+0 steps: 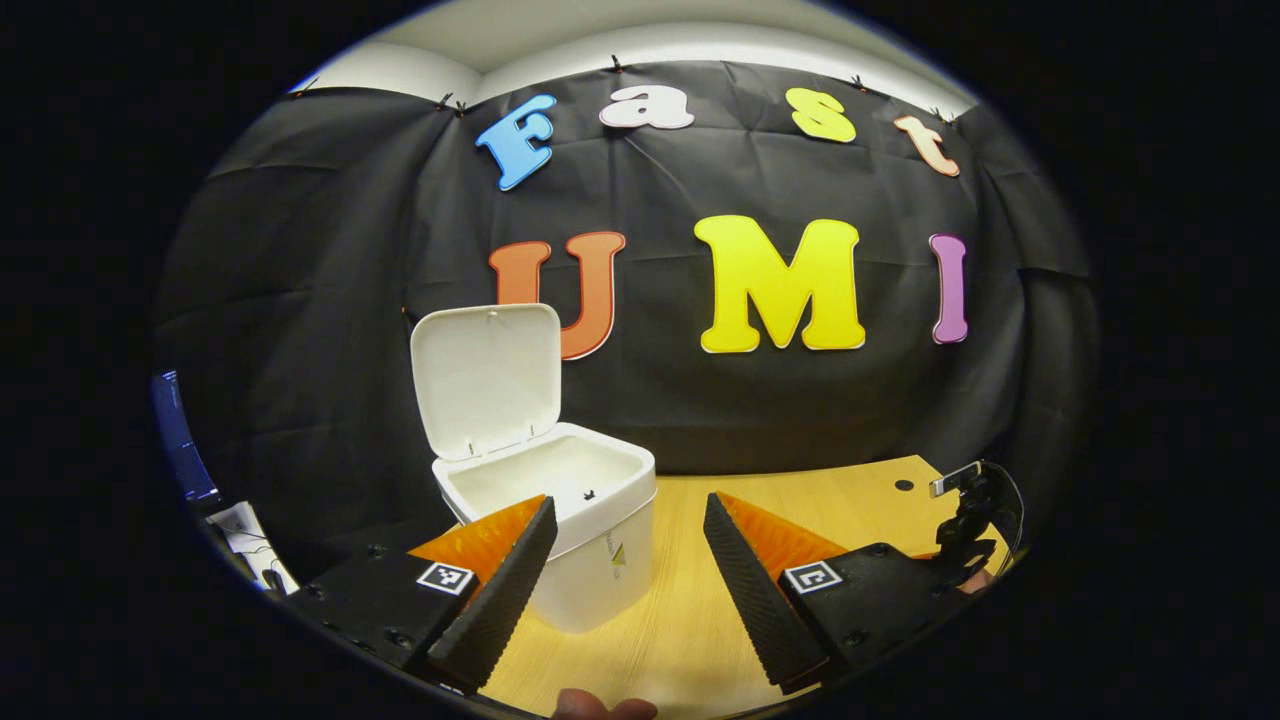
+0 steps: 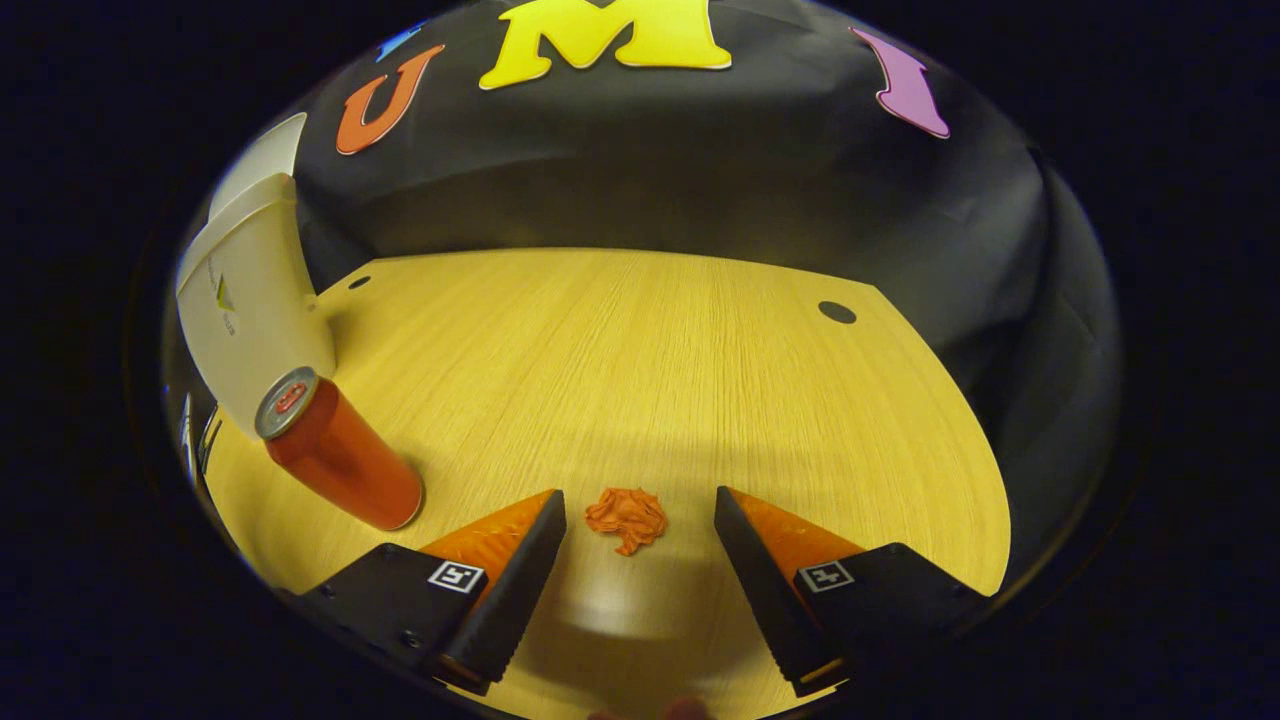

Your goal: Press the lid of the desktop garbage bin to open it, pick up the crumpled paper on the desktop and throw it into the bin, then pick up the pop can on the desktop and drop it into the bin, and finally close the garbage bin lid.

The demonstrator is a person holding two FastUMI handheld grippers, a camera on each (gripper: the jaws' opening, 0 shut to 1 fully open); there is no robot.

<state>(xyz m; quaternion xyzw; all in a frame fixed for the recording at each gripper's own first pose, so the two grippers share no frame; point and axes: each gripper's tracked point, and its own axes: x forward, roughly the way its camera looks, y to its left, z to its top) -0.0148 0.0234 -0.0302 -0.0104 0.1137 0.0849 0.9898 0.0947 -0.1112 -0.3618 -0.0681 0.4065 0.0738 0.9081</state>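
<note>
Crumpled paper [image 2: 627, 519] on the desk [image 2: 650, 350] between the spread fingers of the right gripper [image 2: 640, 520], untouched, pop can [image 2: 335, 455] upright left of it beside the bin [image 1: 560, 530], lid [image 1: 487, 380] raised upright, left gripper [image 1: 630, 525] apart, level, near the bin.

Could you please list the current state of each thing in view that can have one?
Garbage bin: upright on the desktop, open.
Bin lid: swung up, standing behind the opening.
Pop can: upright on the desktop beside the bin.
Crumpled paper: lying on the desktop, ungrasped, between the open tongs.
Left tongs: open, empty.
Right tongs: open, empty.
</note>
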